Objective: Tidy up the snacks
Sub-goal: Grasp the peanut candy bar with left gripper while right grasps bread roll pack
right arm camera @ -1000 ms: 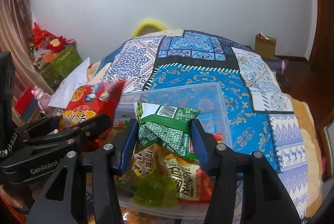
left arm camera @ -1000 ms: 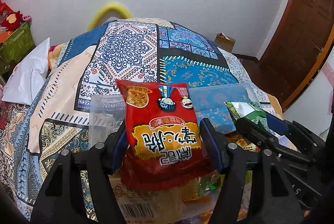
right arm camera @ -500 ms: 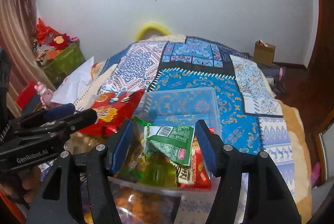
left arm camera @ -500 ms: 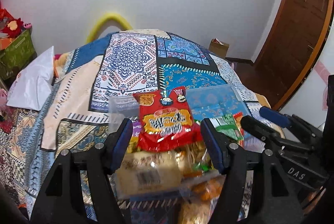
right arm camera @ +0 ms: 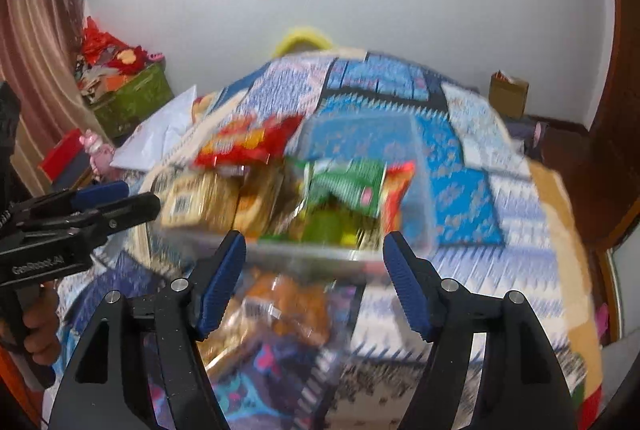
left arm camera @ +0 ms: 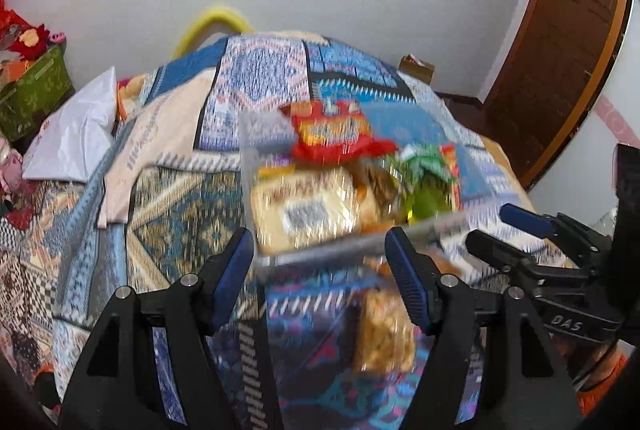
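The bin [right arm camera: 420, 165] is clear, smooth plastic. The red bag [left arm camera: 336, 133] and green bag [right arm camera: 348, 181] are glossy foil-like wrappers. The bed [left arm camera: 168, 197] has a patterned matt cloth cover. Each hand-held gripper [right arm camera: 314, 286] [left arm camera: 320, 282] is matt black plastic with ribbed blue pads [right arm camera: 404, 290].

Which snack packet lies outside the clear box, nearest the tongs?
The orange-brown packet on the quilt, just before the box. The red packet and green packet sit in the box.

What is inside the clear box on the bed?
The clear box holds a red bag on top, a green bag and a yellowish pack. What lies beneath them is covered and blurred.
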